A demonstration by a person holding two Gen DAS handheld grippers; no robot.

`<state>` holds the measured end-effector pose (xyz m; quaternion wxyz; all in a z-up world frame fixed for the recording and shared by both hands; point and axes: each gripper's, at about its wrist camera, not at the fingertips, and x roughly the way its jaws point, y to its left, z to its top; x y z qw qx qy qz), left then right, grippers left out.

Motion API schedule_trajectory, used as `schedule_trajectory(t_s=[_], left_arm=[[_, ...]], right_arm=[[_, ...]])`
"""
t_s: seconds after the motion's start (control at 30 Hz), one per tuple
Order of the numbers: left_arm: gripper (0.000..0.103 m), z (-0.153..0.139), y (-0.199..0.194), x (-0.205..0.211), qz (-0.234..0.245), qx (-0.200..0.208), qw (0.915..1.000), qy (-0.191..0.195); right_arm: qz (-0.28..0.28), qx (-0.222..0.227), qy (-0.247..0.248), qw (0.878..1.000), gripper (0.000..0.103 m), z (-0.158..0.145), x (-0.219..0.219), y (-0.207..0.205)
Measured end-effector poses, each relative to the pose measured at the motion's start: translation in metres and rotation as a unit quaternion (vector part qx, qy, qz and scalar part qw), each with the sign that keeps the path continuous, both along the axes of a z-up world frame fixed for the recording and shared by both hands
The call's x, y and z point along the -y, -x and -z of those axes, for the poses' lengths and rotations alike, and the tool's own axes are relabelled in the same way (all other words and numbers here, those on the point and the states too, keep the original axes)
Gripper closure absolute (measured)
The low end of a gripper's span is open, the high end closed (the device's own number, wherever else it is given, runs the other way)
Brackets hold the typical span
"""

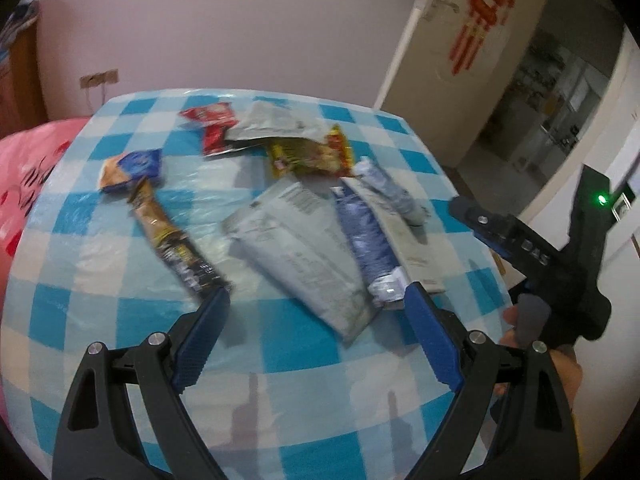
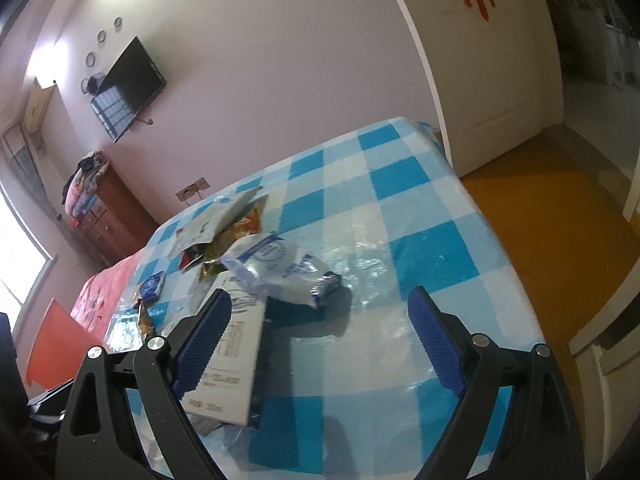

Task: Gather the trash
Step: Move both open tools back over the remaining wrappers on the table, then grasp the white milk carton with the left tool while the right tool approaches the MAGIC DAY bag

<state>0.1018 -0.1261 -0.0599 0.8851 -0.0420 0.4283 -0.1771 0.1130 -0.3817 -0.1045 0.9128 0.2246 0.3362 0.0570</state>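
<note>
Several wrappers lie on a blue-and-white checked table [image 1: 120, 312]. In the left wrist view: a grey foil pouch [image 1: 304, 256] in the middle, a blue-white wrapper [image 1: 368, 240] right of it, a brown-black stick wrapper [image 1: 176, 248], a blue-orange packet [image 1: 132, 168], red packets [image 1: 212, 124], a yellow snack bag [image 1: 312, 154]. My left gripper [image 1: 316, 316] is open and empty above the near edge of the pouch. My right gripper [image 2: 320, 320] is open and empty, near a crumpled white-blue bag [image 2: 276, 268] and a flat white carton [image 2: 232, 356]; it also shows in the left wrist view [image 1: 520, 240].
The table's right edge [image 2: 500, 240] drops to an orange floor [image 2: 560, 208]. A white door [image 2: 480, 60] stands open behind. A pink bedspread [image 1: 32, 168] lies left of the table. A wooden dresser [image 2: 112, 216] and wall TV [image 2: 128, 88] are at the far left.
</note>
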Motion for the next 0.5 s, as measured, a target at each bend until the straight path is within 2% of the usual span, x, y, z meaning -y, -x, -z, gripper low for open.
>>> schedule_trajectory(t_s=[0.23, 0.5], left_arm=[[0.014, -0.004, -0.006, 0.046, 0.042, 0.015, 0.9982, -0.039], [0.014, 0.004, -0.02, 0.102, 0.065, 0.023, 0.9888, -0.132]], right_arm=[[0.025, 0.002, -0.004, 1.0, 0.014, 0.0, 0.021, 0.001], [0.052, -0.005, -0.026, 0.998, 0.014, 0.008, 0.047, 0.001]])
